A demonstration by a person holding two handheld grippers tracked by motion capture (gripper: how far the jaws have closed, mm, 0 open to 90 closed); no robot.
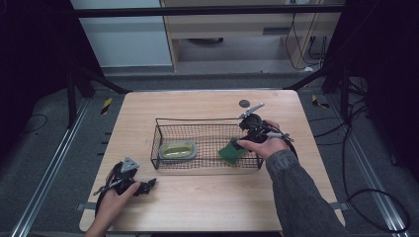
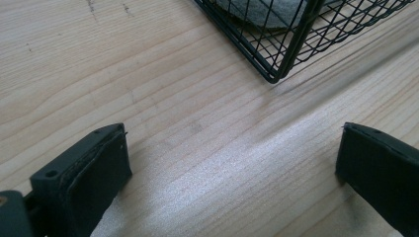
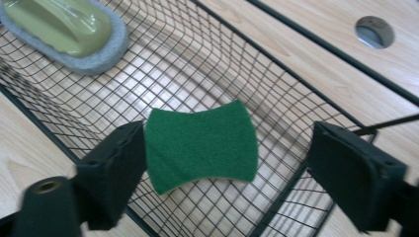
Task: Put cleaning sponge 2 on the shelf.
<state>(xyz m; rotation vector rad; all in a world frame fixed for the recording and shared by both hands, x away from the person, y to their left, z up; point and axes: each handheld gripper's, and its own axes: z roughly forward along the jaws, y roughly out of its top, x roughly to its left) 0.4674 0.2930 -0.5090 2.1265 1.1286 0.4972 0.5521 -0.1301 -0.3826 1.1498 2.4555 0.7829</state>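
Dark floor and black frame legs surround our light wooden desk [image 1: 207, 197], which carries a black wire mesh basket [image 1: 163, 127] at its middle. We hold the right gripper [image 3: 225, 170] over the basket's right end, its jaws spread wide and gripping nothing. Between those jaws and just beyond them lies a green scouring pad with waisted sides [image 3: 202, 145], flat on the mesh floor; the near jaw's edge sits right beside the pad, and we cannot tell whether it touches. Farther ahead of this gripper, at the basket's other end, rests a grey oval scrubbing sponge with a yellow-green plastic grip [image 3: 66, 32]. Past the basket's far rim, a small round grey grommet [image 3: 374, 31] is set into the desk.

Our left gripper [image 2: 232, 163] sits low over bare wood near the desk's front left, jaws spread apart with nothing between them. Ahead of it and slightly to one side stands the basket's near corner, well apart from the jaws, with the grey sponge visible through the wire.
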